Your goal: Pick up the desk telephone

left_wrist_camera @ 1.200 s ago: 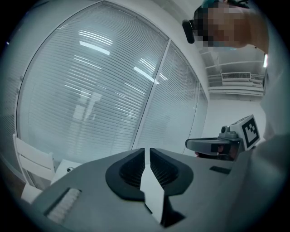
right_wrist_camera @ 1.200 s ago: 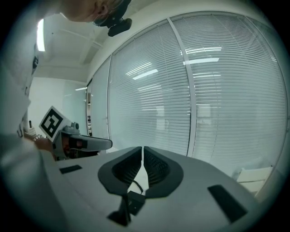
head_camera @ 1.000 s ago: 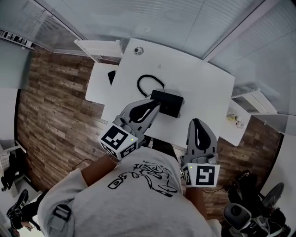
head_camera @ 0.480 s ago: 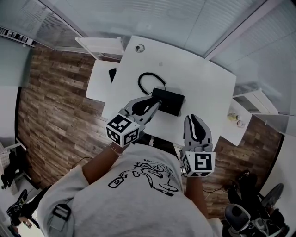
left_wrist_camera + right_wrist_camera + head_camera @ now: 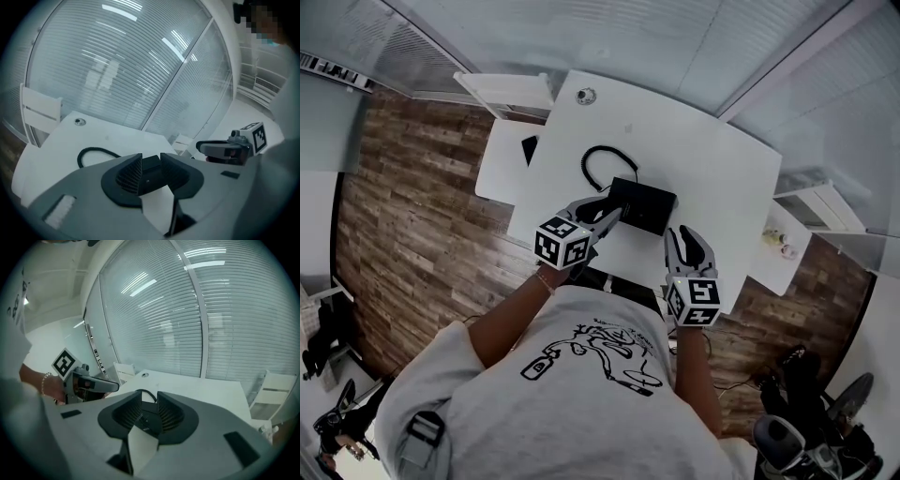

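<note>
A: What changed?
B: Both hands have come down toward the counter. The left gripper and right gripper have just been opening; fingers released, nothing between them.
A: Target?
B: The desk telephone sits mid-counter, cord looped behind. Left fingers are just beside its left edge. Likely pre-grasp. No containers in view.
</note>
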Tool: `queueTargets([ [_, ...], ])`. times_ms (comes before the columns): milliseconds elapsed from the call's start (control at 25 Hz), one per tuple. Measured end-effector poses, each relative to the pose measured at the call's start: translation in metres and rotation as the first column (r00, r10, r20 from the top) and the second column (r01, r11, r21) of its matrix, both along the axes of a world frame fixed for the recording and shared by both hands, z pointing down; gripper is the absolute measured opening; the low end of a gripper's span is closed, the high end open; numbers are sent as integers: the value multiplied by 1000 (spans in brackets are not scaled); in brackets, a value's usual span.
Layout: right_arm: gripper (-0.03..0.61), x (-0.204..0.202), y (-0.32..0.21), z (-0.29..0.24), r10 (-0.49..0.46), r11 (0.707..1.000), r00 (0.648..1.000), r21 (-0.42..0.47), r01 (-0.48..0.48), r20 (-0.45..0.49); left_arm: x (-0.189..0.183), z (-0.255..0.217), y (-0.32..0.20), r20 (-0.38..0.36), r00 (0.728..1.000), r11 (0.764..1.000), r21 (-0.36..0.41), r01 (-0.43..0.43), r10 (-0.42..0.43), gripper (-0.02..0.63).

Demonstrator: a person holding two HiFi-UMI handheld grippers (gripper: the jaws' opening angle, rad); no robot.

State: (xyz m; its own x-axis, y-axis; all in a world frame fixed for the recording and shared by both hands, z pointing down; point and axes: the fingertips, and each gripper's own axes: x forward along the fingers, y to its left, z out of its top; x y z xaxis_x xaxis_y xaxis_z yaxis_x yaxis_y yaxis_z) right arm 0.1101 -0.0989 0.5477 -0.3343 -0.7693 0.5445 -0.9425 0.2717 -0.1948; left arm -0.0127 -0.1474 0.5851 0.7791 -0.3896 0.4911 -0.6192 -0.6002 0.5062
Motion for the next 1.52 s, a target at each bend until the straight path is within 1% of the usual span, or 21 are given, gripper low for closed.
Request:
queueTargets([
  [200,74,-1,-8,33,-21,999,1000,-45,20,-11,-4,41,-3,5,1000,997,-81,4,-4,103],
  [360,84,3,-14,62,2,996,1000,-90,0,22,-5,73,-6,24,1000,992,-126,-1,4,104],
  [560,112,8,-19,100,8,986,1000,-164,-5,20,-7,109,-7,44,999,980,-198,-4,13,119],
  [720,153,9,-20,121,30,977,997,-215,-13,74,-8,137,-5,65,998,969,-249,-9,26,169],
  [800,172,10,-20,131,48,970,993,-244,-21,105,-9,147,-6,73,997,963,-271,0,20,178],
  [1000,196,12,-19,149,75,955,985,-296,-26,153,-14,164,-10,78,997,949,-313,32,-8,193],
  [1200,199,12,-21,160,87,946,979,-325,-23,183,-13,177,-11,59,998,932,-360,43,-23,206],
  [1400,199,6,-20,164,81,940,975,-340,-6,209,-5,177,-6,25,1000,925,-379,3,7,206],
  [1520,198,5,-21,169,88,937,968,-350,0,236,-4,180,-6,20,999,922,-386,-19,30,205],
])
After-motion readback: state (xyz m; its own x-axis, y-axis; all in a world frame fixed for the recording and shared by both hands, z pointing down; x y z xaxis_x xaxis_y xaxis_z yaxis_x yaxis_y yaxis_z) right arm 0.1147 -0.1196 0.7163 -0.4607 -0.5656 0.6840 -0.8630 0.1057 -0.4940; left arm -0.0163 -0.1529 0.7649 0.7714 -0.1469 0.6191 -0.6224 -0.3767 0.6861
